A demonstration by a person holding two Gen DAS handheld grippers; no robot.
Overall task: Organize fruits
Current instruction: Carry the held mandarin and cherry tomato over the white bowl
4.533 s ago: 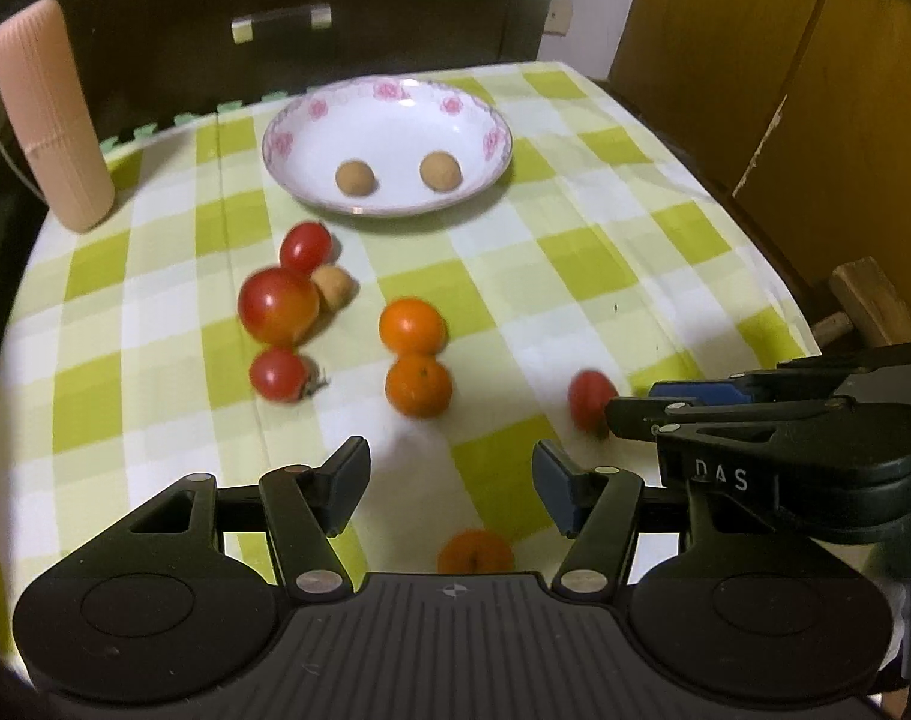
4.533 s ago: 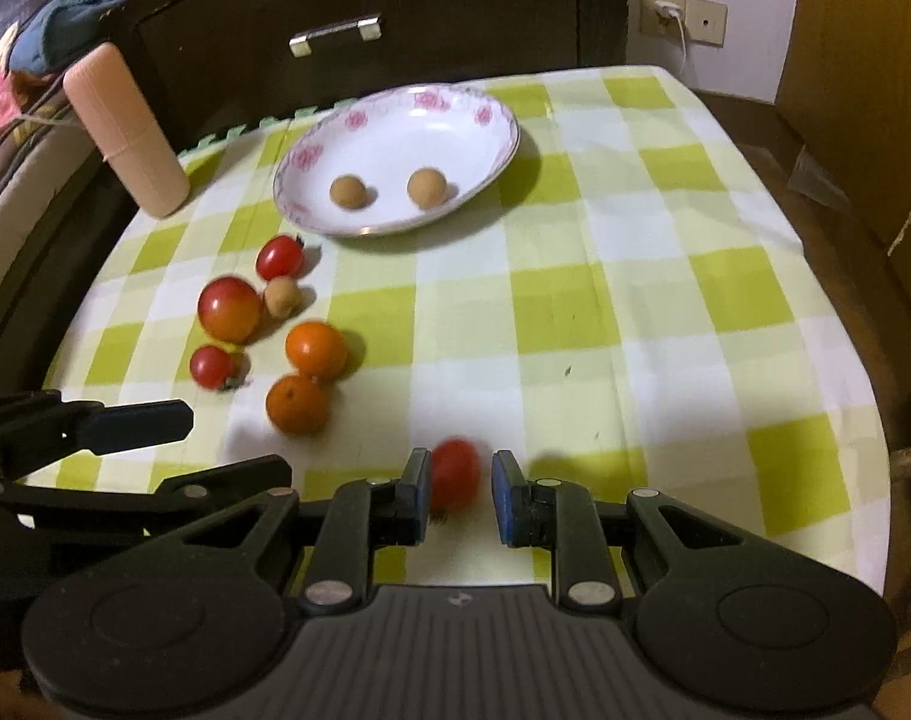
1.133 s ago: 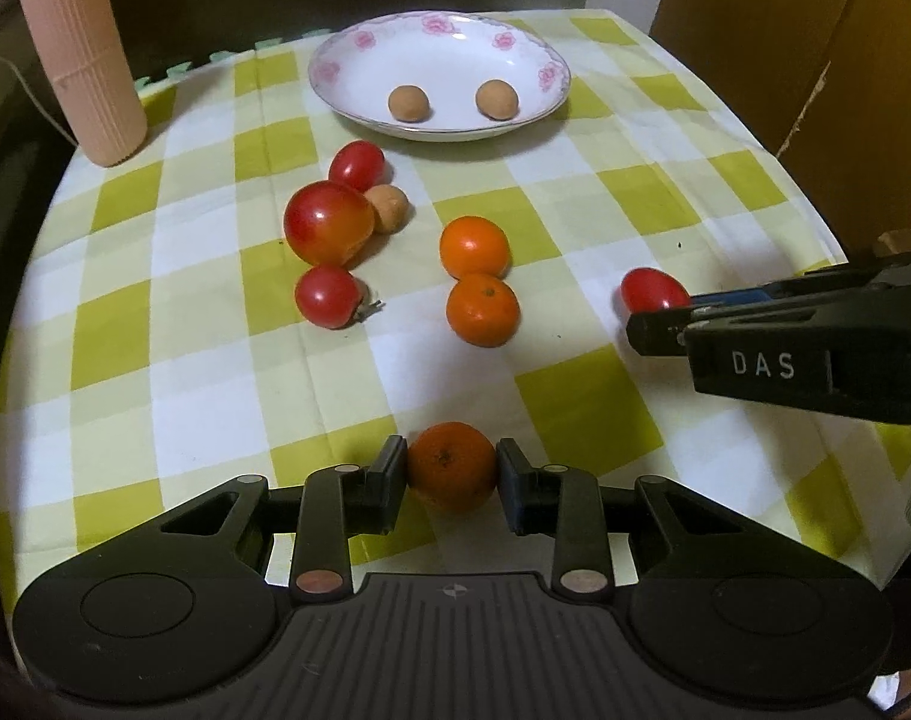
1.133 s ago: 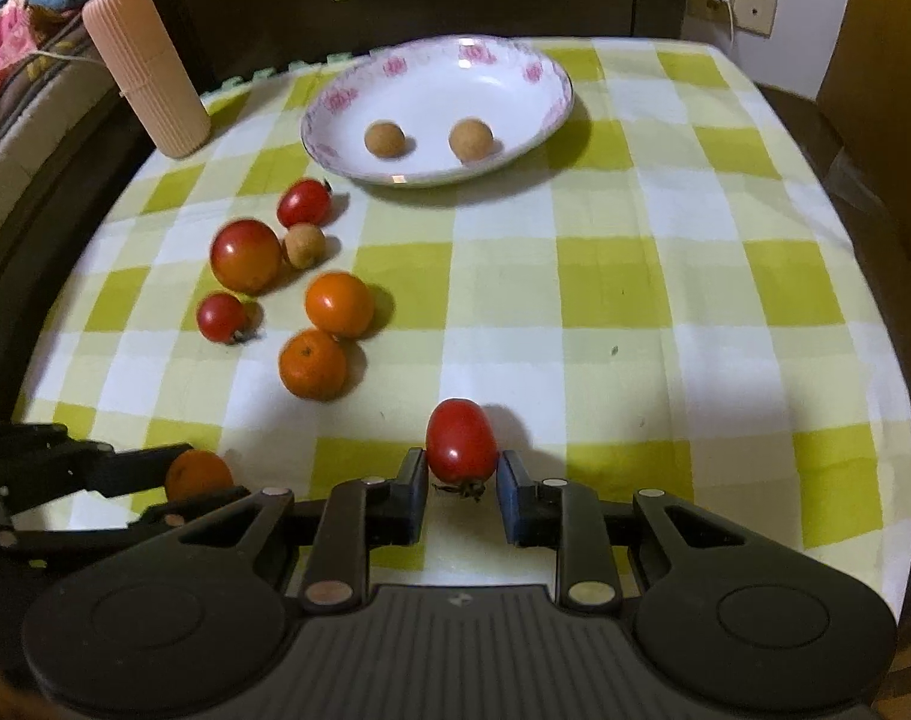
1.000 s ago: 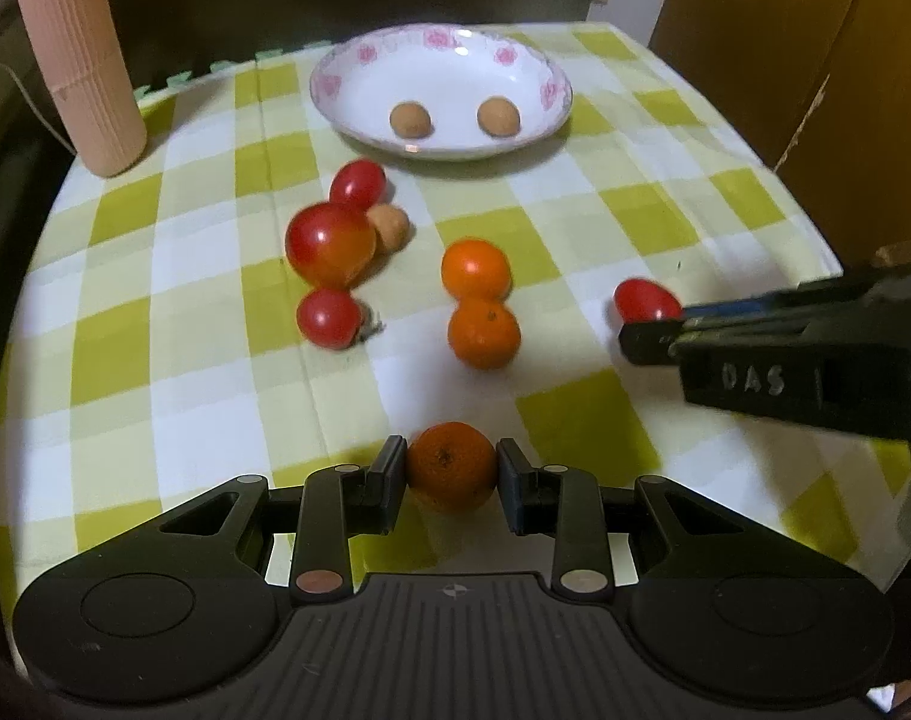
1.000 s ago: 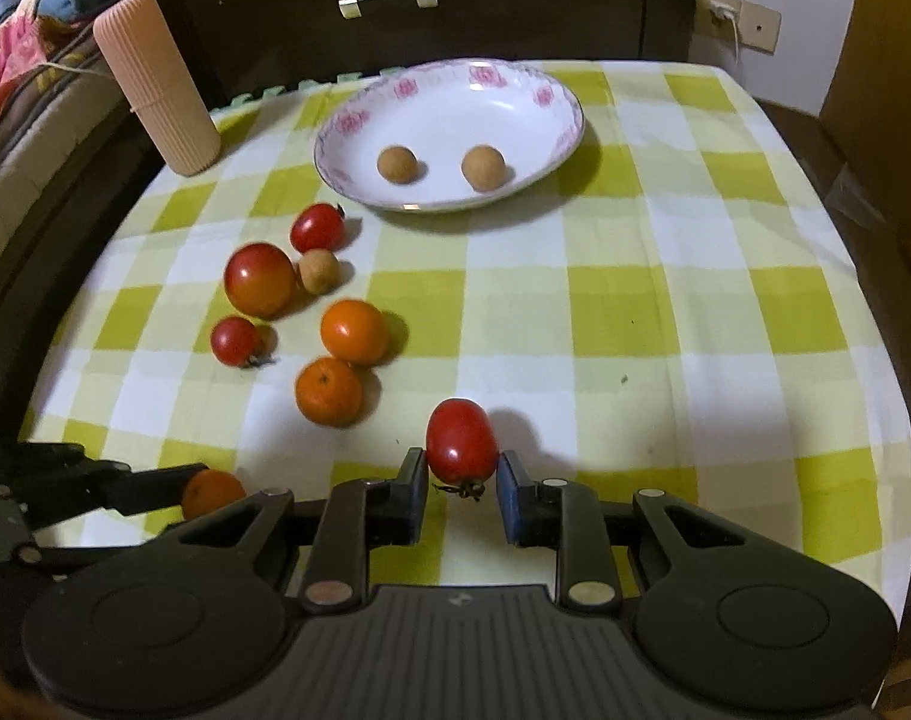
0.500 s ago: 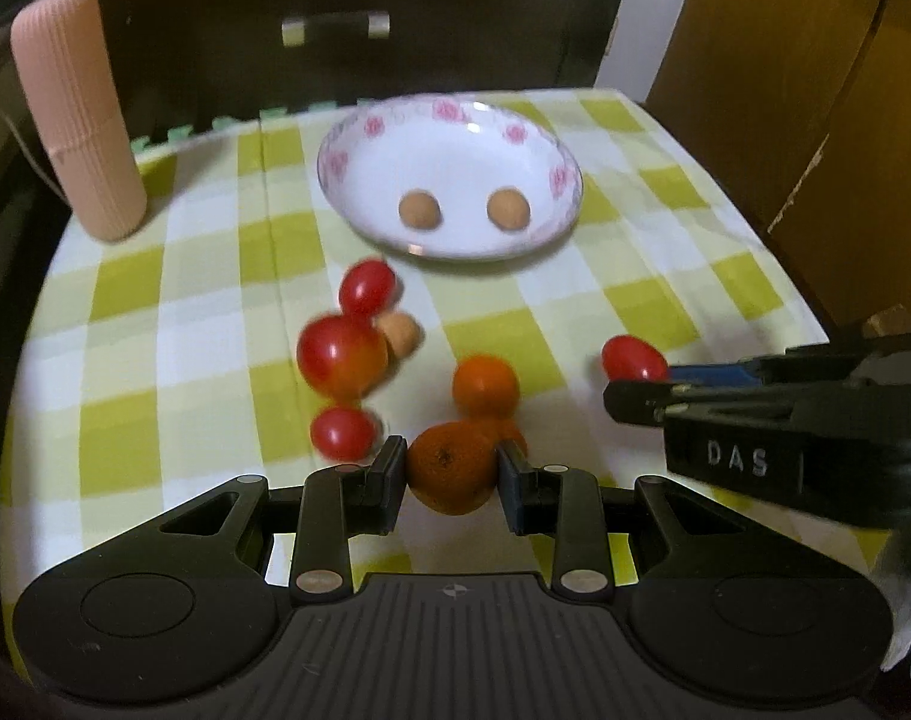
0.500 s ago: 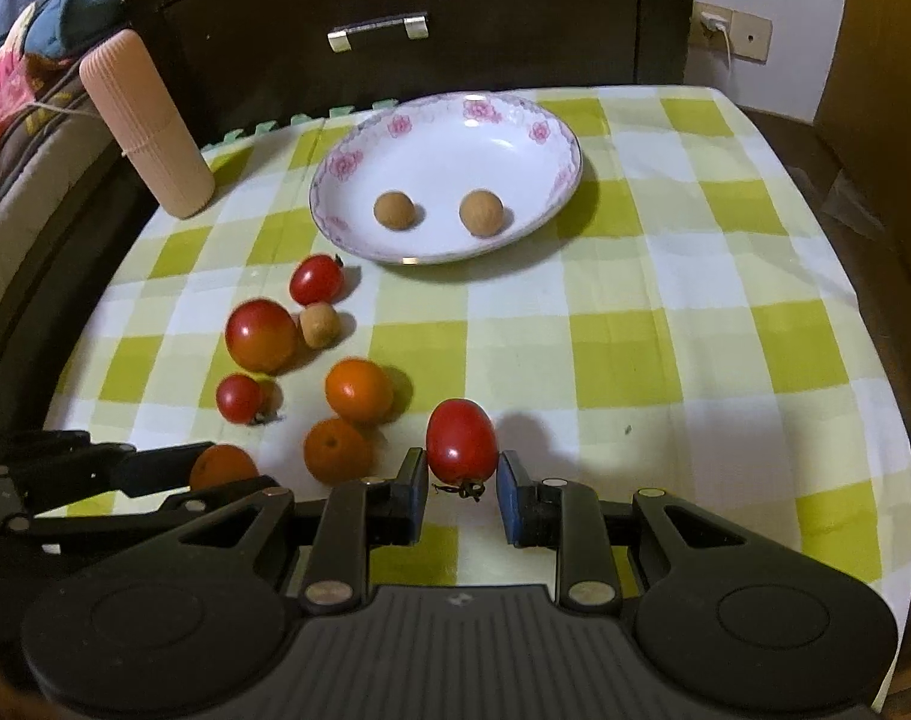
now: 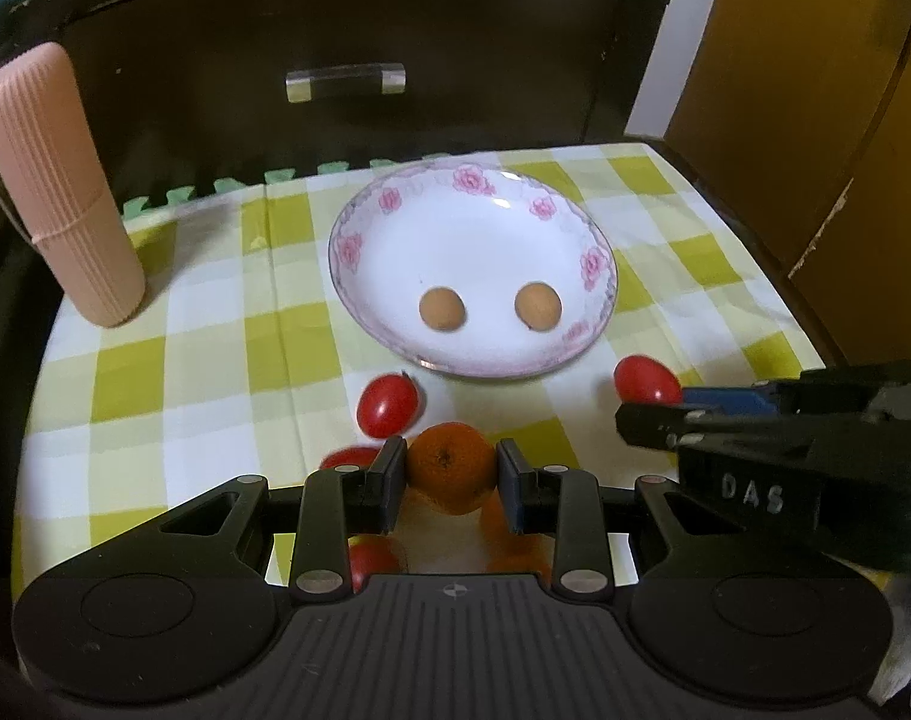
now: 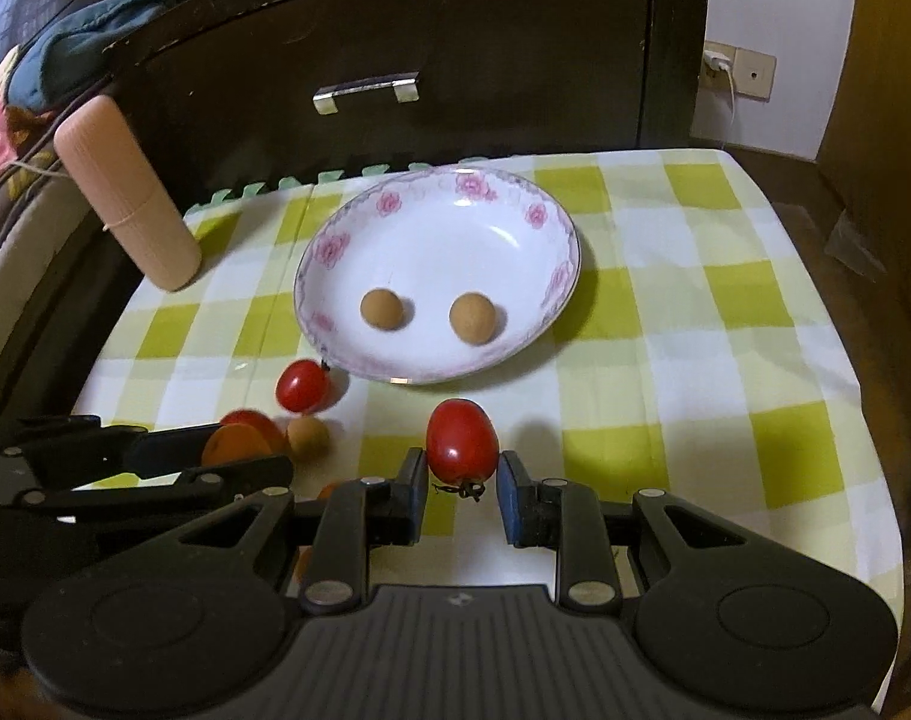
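My left gripper (image 9: 450,473) is shut on a small orange (image 9: 450,465), held above the checked cloth short of the white flowered plate (image 9: 599,252). My right gripper (image 10: 460,473) is shut on an oval red tomato (image 10: 460,447), also lifted, with the plate (image 10: 557,228) just ahead. Two brown longans (image 9: 441,309) (image 9: 538,306) lie in the plate. A loose red tomato (image 9: 390,398) sits on the cloth near the plate's front rim. More tomatoes and oranges lie partly hidden under my left fingers. The right gripper's tomato (image 9: 646,379) shows at the right of the left wrist view.
A ribbed pink cylinder (image 9: 53,192) stands at the table's back left corner. A dark drawer cabinet (image 9: 347,48) rises right behind the table. A small brown longan (image 10: 307,436) lies on the cloth by the left gripper's arm. Wooden panels flank the right side.
Both grippers have moved forward toward the plate and risen a little, each carrying its fruit. The plate now looms larger, and the loose fruit has slid under the left gripper.
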